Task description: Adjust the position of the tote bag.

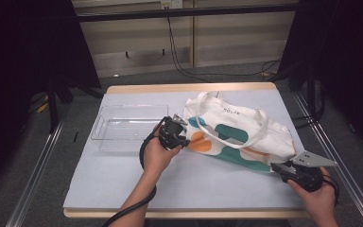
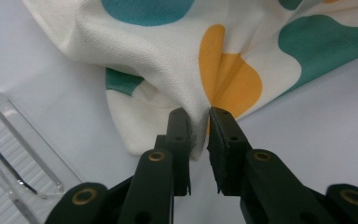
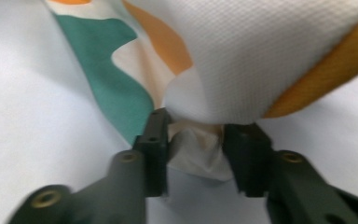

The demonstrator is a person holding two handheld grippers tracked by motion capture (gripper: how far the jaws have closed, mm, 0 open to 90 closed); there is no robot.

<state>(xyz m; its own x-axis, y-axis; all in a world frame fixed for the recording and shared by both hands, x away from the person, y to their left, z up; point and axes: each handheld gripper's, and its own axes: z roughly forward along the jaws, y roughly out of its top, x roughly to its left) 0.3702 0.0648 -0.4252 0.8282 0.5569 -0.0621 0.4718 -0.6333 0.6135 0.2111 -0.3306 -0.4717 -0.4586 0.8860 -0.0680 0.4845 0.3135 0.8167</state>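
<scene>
A cream tote bag (image 1: 236,132) with teal and orange shapes lies flat on the pale table (image 1: 208,184), handles toward the far side. My left gripper (image 1: 185,141) is at the bag's near-left corner. In the left gripper view its jaws (image 2: 199,116) stand almost together, with a fold of the bag (image 2: 158,56) pinched between them. My right gripper (image 1: 276,166) is at the bag's near-right corner. In the right gripper view its jaws (image 3: 195,123) stand wider apart, and bunched cloth from the bag (image 3: 261,56) fills the gap and touches both.
A clear plastic tray (image 1: 123,127) sits on the table's left half, just left of the left gripper, and its rim (image 2: 9,154) shows close by in the left gripper view. Black cables hang beyond the table's far edge. Metal rails run along both sides.
</scene>
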